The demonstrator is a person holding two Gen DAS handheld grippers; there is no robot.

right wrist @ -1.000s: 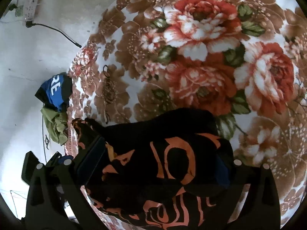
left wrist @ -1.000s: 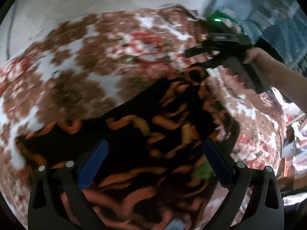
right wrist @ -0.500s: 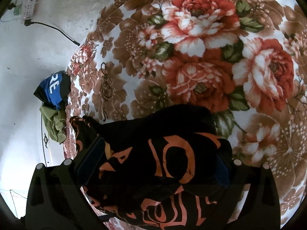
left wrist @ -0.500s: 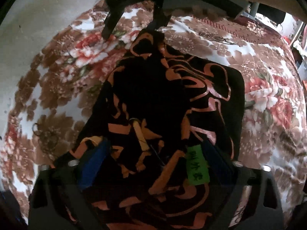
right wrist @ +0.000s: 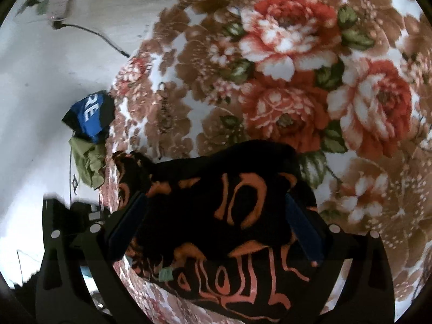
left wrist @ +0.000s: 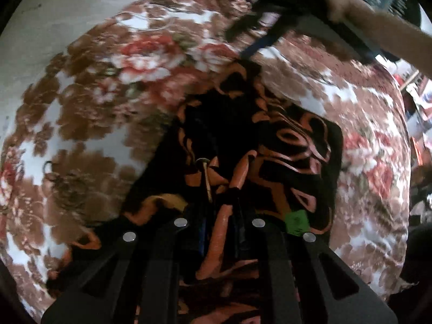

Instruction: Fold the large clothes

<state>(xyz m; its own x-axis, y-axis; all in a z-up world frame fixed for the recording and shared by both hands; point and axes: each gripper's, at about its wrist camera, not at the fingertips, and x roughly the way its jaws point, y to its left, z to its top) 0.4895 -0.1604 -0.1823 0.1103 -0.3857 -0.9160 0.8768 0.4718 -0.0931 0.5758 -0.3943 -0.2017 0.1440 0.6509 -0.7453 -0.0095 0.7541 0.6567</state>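
Note:
A black garment with orange swirl print (left wrist: 294, 159) lies bunched on a floral blanket (left wrist: 89, 124). My left gripper (left wrist: 220, 226) is shut on a fold of the garment, with its jaws close together around the cloth. A green tag (left wrist: 297, 222) sits on the garment beside the right jaw. My right gripper (right wrist: 216, 210) is open, and the garment (right wrist: 237, 205) lies between its blue pads (right wrist: 305, 232). In the left wrist view the right gripper (left wrist: 251, 43) shows blurred at the garment's far end, held by a bare arm.
The blanket (right wrist: 283, 81) covers a bed with a pale wall behind. A blue and a green cloth (right wrist: 89, 129) hang off the bed's edge at left. A white power strip (right wrist: 59, 0) with a black cable sits on the wall.
My left gripper has closed on the garment; its jaws were wide apart before. The left view swung and blurred. The right gripper stayed open over the same end of the garment.

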